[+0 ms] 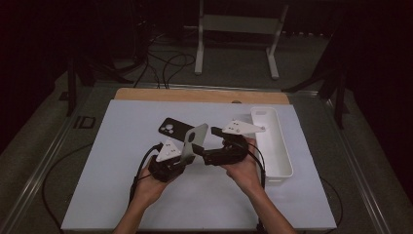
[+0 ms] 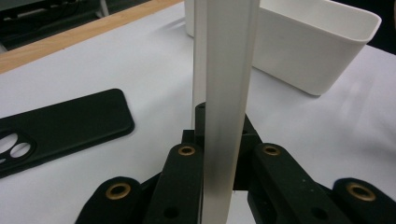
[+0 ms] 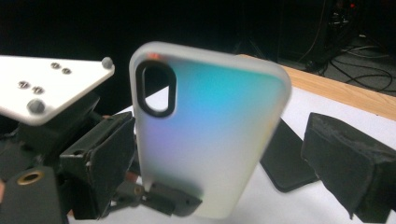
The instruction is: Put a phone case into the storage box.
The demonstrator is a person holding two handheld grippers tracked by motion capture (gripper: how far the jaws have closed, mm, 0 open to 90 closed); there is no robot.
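High view has the frosted phone case (image 1: 189, 144) standing upright just left of the white bin (image 1: 272, 146), pinched at its lower end by the left gripper (image 1: 181, 157), presumably for handover; the right gripper (image 1: 210, 146), jaws spread, waits beside it.

A dim lab: a white-topped table (image 1: 122, 195) on bare floor, trailing cables (image 1: 165, 63), a metal stand (image 1: 238, 29).

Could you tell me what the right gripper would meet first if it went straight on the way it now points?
Most likely the frosted phone case, held upright by the left gripper. In the right gripper view it stands straight ahead of the right gripper, whose fingers are open on either side. Depth is uncertain.
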